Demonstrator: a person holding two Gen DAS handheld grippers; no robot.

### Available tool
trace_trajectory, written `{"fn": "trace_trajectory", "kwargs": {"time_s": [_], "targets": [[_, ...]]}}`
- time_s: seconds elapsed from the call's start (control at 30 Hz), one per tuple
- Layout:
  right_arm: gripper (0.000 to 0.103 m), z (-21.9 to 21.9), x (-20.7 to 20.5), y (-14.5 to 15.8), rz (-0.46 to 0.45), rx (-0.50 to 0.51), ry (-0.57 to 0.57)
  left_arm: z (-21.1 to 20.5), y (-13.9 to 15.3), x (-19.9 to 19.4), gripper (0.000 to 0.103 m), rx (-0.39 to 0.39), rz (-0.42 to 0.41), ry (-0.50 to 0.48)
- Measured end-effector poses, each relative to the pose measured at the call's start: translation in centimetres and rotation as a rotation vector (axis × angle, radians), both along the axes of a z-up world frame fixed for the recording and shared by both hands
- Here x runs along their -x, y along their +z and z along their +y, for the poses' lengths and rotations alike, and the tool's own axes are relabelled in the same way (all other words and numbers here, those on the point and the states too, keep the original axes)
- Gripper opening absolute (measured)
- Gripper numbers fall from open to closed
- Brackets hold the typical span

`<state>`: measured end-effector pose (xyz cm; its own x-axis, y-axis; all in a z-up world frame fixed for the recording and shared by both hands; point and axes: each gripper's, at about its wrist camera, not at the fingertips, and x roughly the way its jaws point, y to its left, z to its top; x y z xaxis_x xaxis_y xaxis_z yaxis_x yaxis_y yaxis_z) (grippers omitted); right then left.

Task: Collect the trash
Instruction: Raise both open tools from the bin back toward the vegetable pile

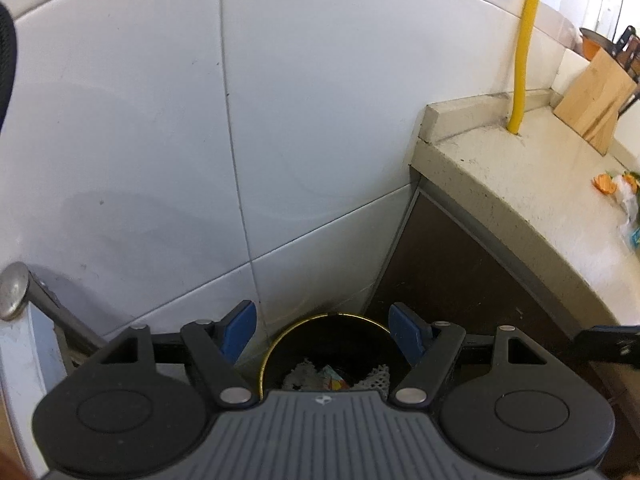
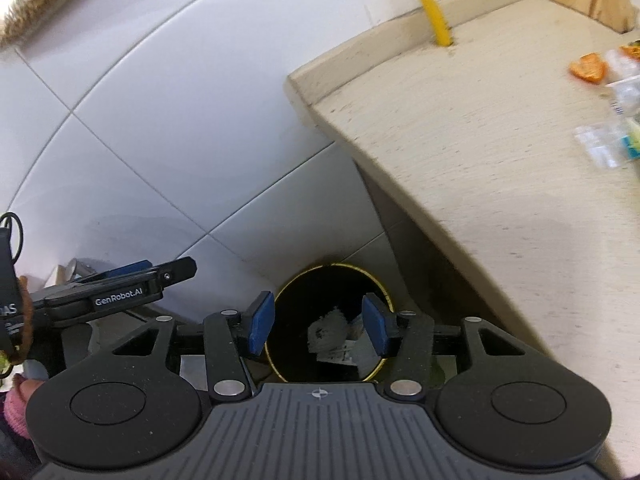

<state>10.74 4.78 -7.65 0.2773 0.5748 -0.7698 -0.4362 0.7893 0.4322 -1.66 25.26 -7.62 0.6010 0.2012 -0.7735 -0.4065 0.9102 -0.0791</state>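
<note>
A black round bin (image 1: 332, 344) with a gold rim stands on the floor in the corner between the tiled wall and the counter side; it also shows in the right wrist view as the bin (image 2: 296, 312). Crumpled white and printed wrappers (image 1: 332, 378) lie inside it, seen as the wrappers (image 2: 332, 336). My left gripper (image 1: 324, 334) hovers above the bin, open and empty. My right gripper (image 2: 320, 326) is also open and empty over the bin. More trash (image 2: 604, 120), clear plastic and orange peel (image 2: 588, 66), lies on the beige counter (image 2: 460, 140).
White wall tiles (image 1: 280, 120) fill the background. A yellow pipe (image 1: 524, 48) rises from the counter (image 1: 520, 184) near a wooden knife block (image 1: 596, 100). A metal handle (image 1: 24, 292) sits at the lower left. The left gripper's body (image 2: 120, 292) shows at the left of the right wrist view.
</note>
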Motion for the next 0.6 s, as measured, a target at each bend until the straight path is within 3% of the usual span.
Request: {"fn": "trace_trajectory", "kwargs": {"time_s": [0.27,0.6], "targets": [[0.067,-3.5,0.7,1.5,-0.044,-0.017,-0.034,-0.7,-0.2,-0.4,0.071,-0.048,0.025,-0.024],[0.076,-12.1,1.2,4.3,-0.198,0.021,-0.183,-1.4,-0.6,-0.7,0.076,-0.108,0.040,-0.032]]}}
